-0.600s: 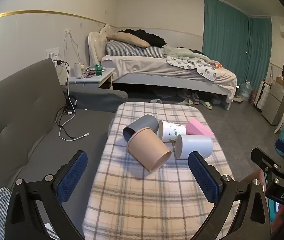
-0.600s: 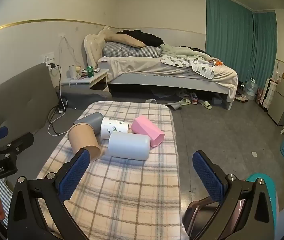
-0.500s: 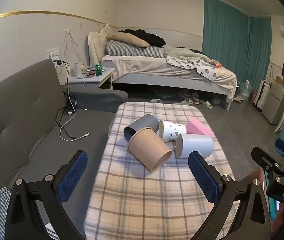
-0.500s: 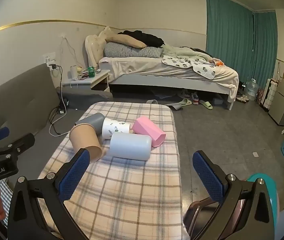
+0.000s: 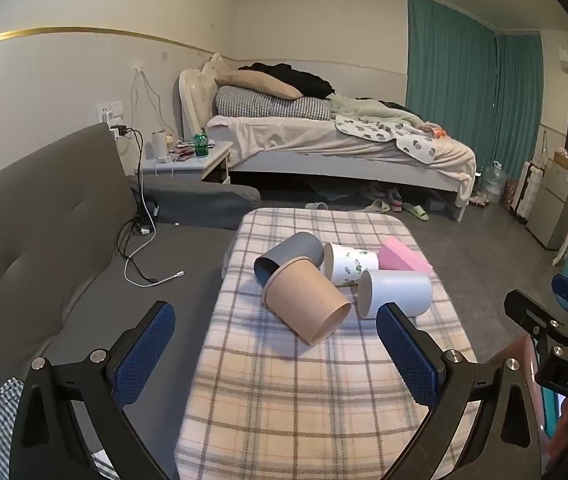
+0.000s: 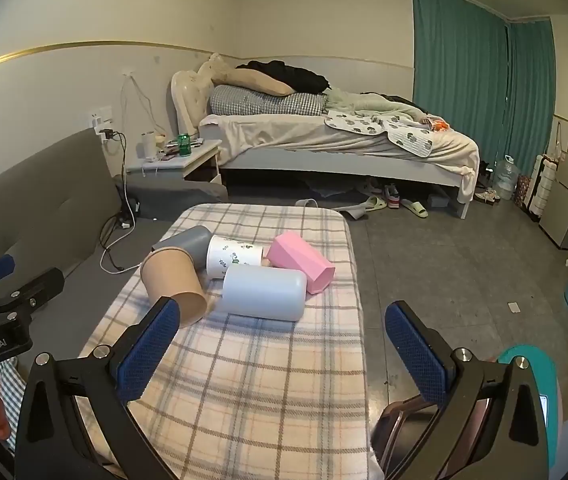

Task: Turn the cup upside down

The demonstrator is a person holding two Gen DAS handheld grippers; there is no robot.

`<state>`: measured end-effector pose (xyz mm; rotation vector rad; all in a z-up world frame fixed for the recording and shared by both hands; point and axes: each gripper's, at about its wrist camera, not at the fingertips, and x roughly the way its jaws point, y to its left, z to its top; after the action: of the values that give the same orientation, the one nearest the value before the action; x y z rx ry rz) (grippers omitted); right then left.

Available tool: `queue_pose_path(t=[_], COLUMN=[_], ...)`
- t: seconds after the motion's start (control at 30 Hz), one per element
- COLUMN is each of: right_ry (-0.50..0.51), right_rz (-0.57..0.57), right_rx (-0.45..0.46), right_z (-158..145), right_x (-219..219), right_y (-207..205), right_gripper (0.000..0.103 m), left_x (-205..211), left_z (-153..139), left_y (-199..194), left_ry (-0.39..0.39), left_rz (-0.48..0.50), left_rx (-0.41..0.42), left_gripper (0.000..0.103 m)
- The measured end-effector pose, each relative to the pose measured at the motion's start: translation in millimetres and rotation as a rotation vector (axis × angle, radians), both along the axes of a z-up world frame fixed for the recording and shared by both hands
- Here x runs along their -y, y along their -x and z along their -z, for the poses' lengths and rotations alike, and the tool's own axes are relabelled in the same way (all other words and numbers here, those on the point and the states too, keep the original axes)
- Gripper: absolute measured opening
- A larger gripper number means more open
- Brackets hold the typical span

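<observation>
1. Left gripper (image 5: 273, 346) and right gripper (image 6: 284, 338): both spread wide, empty, hovering short of the cups.
2. Five cups on their sides, clustered on the plaid-covered table (image 6: 251, 392); nearest are the tan paper cup (image 5: 306, 304) and the pale blue plastic cup (image 6: 263, 293).
3. Step, judged: approach. Next: choose one cup, close across its wall, then rotate it mouth-down.

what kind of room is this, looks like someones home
Most likely a lived-in bedroom or studio flat: an unmade bed with pillows, a bedside table with chargers, a grey sofa, and slippers on the floor. The cups lie on a plaid-covered bench.
</observation>
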<state>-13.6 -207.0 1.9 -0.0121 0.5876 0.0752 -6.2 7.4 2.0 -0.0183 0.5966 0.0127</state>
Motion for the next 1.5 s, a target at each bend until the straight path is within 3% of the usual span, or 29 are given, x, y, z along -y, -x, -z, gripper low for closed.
queue_pose_path(t=[1.5], right_ry=[-0.009], right_rz=[-0.033], right_rx=[-0.026], right_z=[5.1], right_x=[-1.2], right_y=[-1.9], right_gripper=[0.103], left_x=[2.2], left_z=[2.0], left_y=[-1.6], left_ry=[-0.007], left_rz=[-0.013], left_rx=[-0.002], left_gripper=[0.103])
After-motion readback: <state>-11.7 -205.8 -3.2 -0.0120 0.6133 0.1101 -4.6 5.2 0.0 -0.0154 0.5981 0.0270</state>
